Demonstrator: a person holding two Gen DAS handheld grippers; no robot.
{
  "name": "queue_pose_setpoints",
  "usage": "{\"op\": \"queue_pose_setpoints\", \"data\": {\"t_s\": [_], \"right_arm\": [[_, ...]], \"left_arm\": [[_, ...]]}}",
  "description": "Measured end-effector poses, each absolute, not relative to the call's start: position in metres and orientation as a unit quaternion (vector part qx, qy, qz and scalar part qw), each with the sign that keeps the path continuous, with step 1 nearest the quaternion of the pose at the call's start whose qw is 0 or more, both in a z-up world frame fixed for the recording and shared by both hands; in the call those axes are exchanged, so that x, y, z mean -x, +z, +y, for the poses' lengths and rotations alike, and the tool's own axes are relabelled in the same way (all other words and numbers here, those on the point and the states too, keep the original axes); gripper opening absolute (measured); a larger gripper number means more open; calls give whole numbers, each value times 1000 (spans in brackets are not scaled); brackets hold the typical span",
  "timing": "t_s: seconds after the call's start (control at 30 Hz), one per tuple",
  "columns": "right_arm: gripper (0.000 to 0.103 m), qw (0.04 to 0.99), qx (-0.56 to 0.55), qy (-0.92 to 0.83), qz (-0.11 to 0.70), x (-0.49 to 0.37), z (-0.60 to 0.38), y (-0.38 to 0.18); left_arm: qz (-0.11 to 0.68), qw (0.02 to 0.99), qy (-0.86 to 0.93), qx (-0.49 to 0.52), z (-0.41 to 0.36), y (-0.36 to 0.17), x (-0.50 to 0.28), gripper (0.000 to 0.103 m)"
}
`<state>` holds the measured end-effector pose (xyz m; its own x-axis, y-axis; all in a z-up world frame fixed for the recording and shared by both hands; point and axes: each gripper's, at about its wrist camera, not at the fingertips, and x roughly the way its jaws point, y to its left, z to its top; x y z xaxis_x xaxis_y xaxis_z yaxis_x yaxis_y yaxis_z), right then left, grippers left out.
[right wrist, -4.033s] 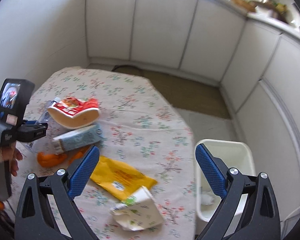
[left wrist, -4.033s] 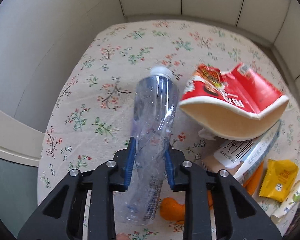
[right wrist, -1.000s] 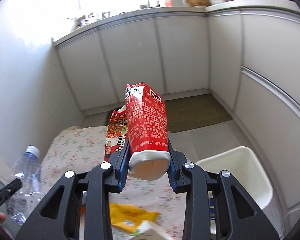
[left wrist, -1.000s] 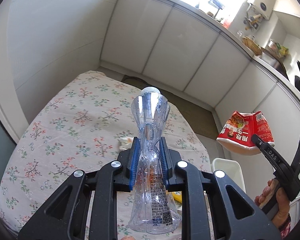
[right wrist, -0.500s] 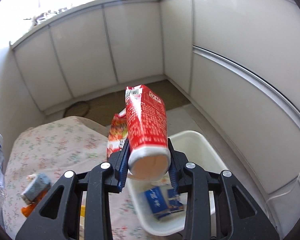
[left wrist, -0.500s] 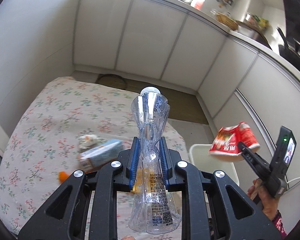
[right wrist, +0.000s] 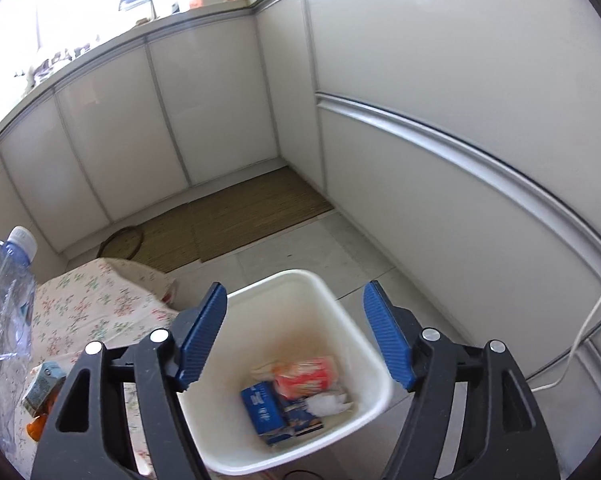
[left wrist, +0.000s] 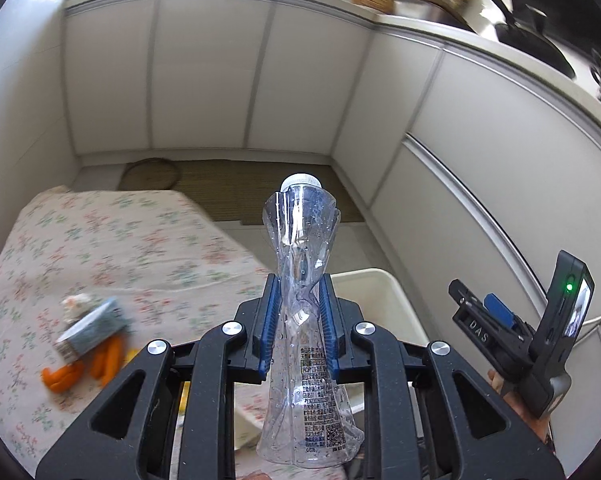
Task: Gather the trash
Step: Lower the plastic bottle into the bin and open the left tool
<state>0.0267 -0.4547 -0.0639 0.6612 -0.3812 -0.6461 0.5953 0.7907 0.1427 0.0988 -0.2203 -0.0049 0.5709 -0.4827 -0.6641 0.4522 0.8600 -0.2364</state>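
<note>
Left claw (left wrist: 298,326) clenches one bottle (left wrist: 302,320); right claw (right wrist: 296,334), just released, overhangs one bin (right wrist: 380,380).

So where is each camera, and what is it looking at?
Left wrist: on the left gripper, looking down past its squeezed plastic bottle at the floral table; the right gripper and a hand show.
Right wrist: on the right gripper, just opened, empty, above the white bin.
Both show bottle, table, bin.
</note>
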Motion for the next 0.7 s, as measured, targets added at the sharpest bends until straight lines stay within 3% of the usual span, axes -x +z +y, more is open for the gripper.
{"op": "queue_pose_setpoints", "data": {"t_s": [0.53, 0.7], "right_arm": [[76, 874, -200, -326, 301, 29, -510, -76], [81, 872, -203, -335, 294, 35, -512, -76]], "left_arm": [[402, 857, -319, -45, -346, -31, -100, 22], [404, 856, -316, -70, -360, -39, -98, 46]]}}
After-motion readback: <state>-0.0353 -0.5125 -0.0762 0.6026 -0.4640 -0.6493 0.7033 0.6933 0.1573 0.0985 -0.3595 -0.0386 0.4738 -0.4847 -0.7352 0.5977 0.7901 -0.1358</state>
